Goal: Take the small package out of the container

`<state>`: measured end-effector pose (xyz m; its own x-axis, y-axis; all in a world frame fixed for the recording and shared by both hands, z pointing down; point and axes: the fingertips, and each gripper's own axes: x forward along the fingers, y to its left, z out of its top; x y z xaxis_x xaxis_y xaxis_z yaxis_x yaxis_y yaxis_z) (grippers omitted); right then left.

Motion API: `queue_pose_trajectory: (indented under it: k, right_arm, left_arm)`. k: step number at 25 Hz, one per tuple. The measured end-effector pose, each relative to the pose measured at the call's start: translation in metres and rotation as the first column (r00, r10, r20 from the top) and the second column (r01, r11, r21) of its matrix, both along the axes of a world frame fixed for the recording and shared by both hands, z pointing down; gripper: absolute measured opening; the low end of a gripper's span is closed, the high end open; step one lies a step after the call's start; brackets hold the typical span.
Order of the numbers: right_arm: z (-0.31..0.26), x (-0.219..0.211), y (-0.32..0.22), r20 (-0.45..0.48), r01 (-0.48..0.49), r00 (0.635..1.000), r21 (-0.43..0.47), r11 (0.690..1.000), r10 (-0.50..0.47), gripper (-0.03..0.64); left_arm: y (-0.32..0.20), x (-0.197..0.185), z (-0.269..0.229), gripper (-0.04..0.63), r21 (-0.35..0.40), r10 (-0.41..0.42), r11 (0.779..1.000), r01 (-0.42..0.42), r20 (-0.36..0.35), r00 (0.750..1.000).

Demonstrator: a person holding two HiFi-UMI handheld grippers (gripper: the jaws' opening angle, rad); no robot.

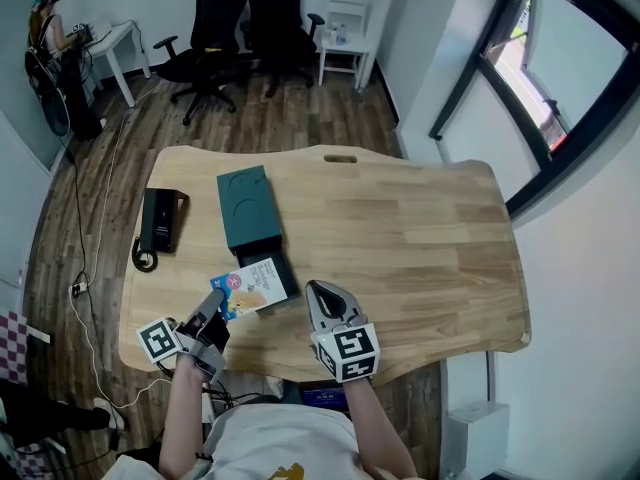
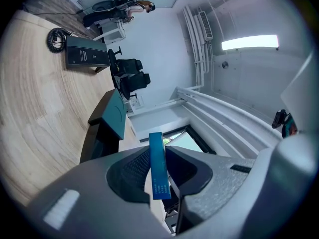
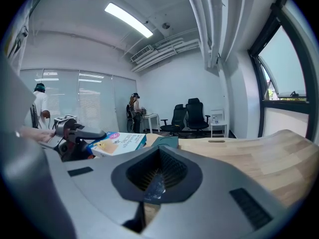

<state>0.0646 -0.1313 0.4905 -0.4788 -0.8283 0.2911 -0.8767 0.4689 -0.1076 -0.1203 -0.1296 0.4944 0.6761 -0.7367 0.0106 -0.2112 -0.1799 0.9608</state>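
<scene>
Package, small and flat, white printed face with blue edges (image 1: 250,288): sits just off the near end of the dark teal rectangular container (image 1: 247,206), above the near edge of its black inner tray, which is slid out toward the person. One short edge of the package is clamped by the left gripper (image 1: 222,300). In the left gripper view the ribbed dark fingers (image 2: 127,168) press on both faces of the blue edge. Whether the package touches the tray cannot be told.

Right gripper (image 1: 320,290): to the right of the container's near end, apart from the package. Its fingers (image 3: 164,171) are closed together with nothing held.

Container lies on the pale wooden tabletop (image 1: 420,238). Black desk device with coiled cord (image 1: 160,220) lies left of the container.
</scene>
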Motion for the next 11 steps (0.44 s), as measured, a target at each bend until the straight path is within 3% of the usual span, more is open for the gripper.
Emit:
queue_pose_trajectory:
  k: [11]
  right_arm:
    - [0.015,-0.005,-0.005,-0.004,0.015,1.000,-0.026,1.000,-0.015,0.003]
  left_arm:
    - [-0.007,0.001,0.009,0.097,-0.006,0.021,1.000,-0.021,-0.014,1.000]
